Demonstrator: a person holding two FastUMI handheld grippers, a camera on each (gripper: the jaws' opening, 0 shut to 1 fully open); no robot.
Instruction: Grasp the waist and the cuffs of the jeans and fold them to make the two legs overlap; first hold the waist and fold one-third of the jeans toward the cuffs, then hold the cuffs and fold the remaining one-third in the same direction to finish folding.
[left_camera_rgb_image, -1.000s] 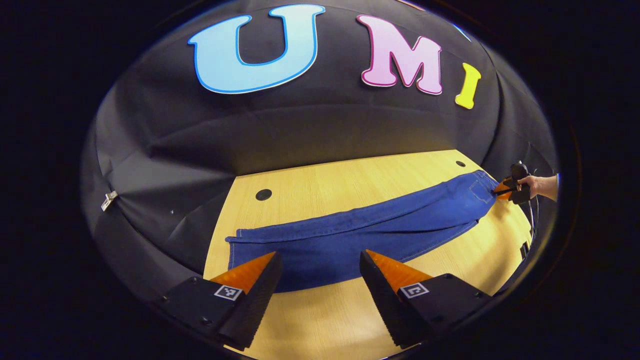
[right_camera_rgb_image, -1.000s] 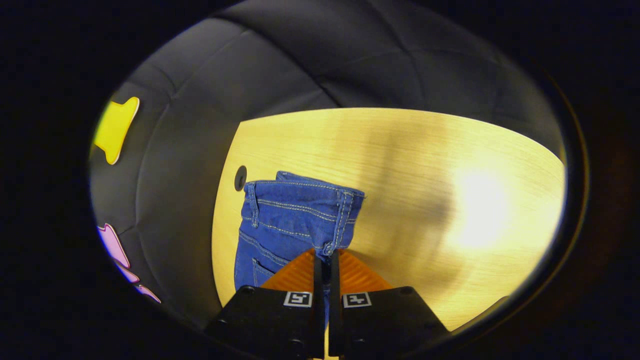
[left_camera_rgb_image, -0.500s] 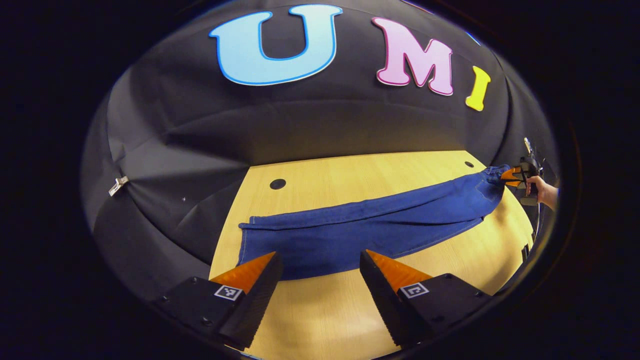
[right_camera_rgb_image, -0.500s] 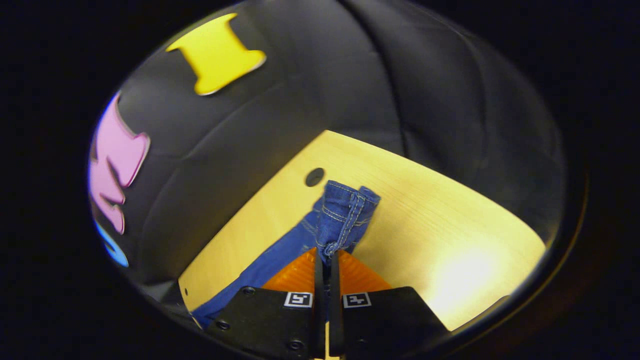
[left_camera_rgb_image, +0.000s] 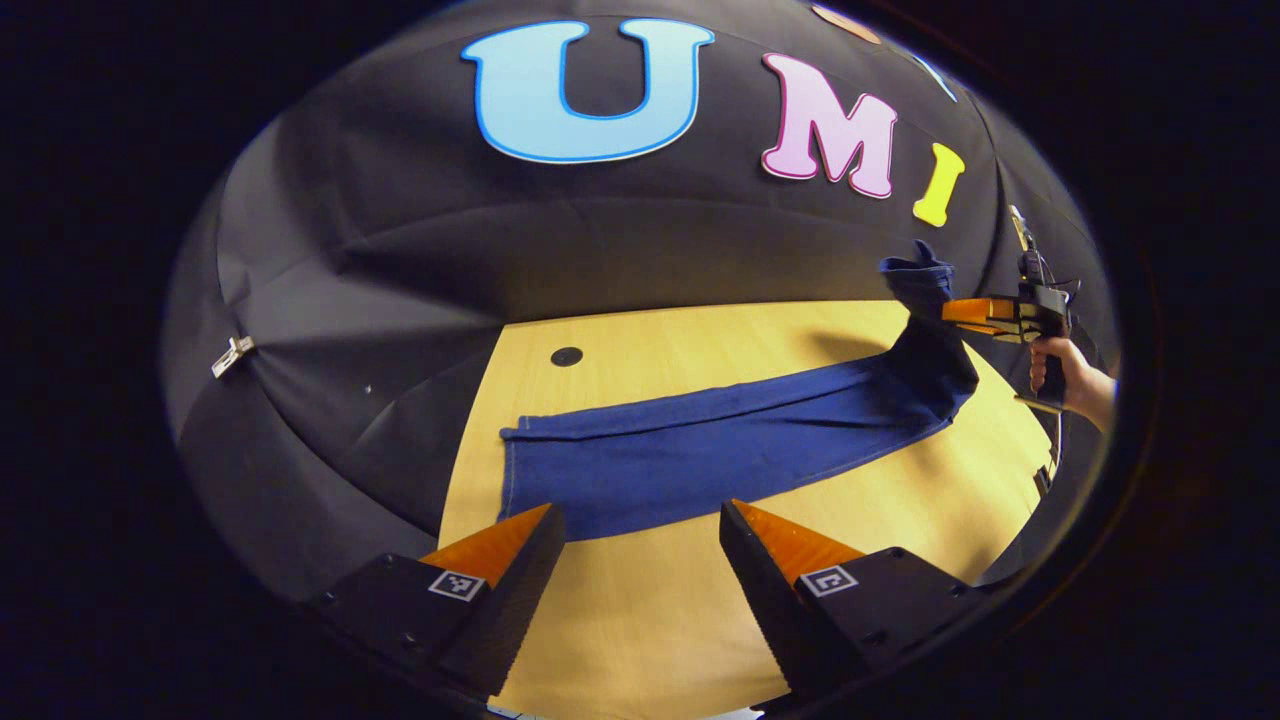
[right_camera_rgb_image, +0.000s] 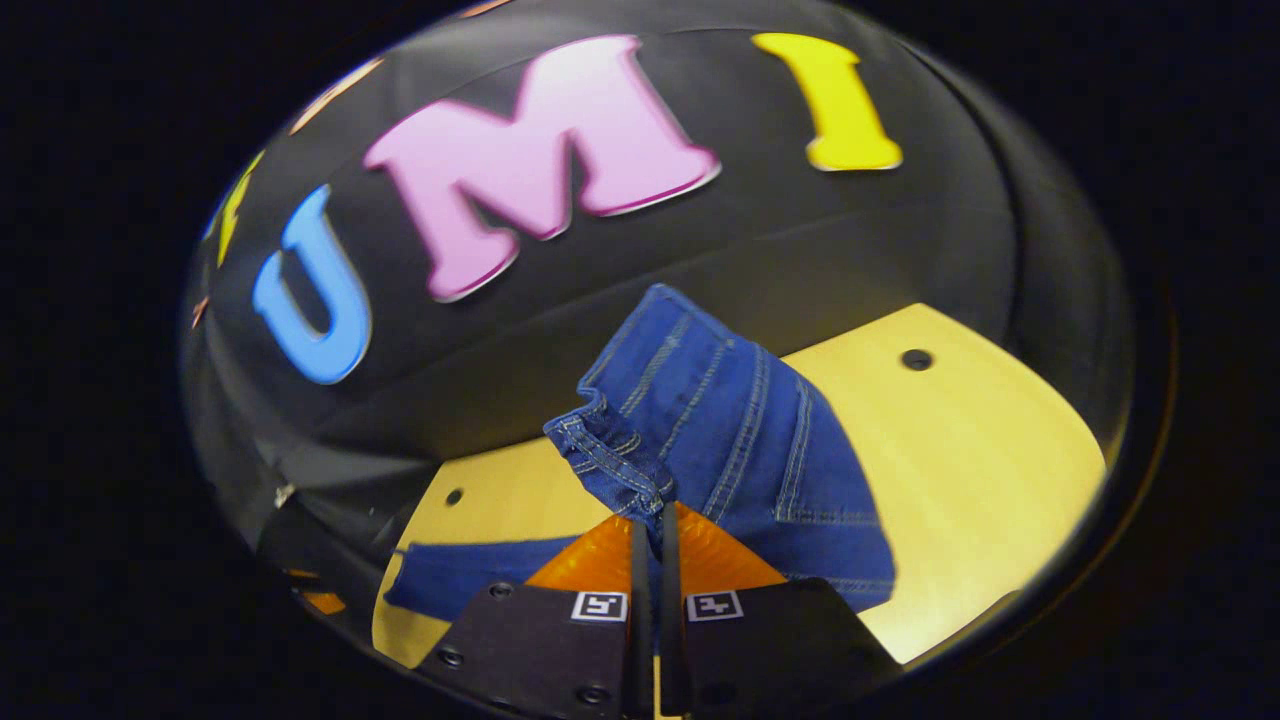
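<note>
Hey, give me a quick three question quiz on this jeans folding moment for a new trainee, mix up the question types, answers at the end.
1. True or false: the left gripper is clamped on the cuffs.
2. Which end of the jeans is raised off the table? A) waist B) cuffs C) neither
3. Fill in: the right gripper has its jaws ____ on the waist.

Key: 1 false, its jaws are open above the table. 2 A. 3 shut.

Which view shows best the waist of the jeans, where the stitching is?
The right gripper view: the waist is close, stitching sharp, pinched in the right claw. In the left gripper view the waist is small and far, lifted off the table.
</note>
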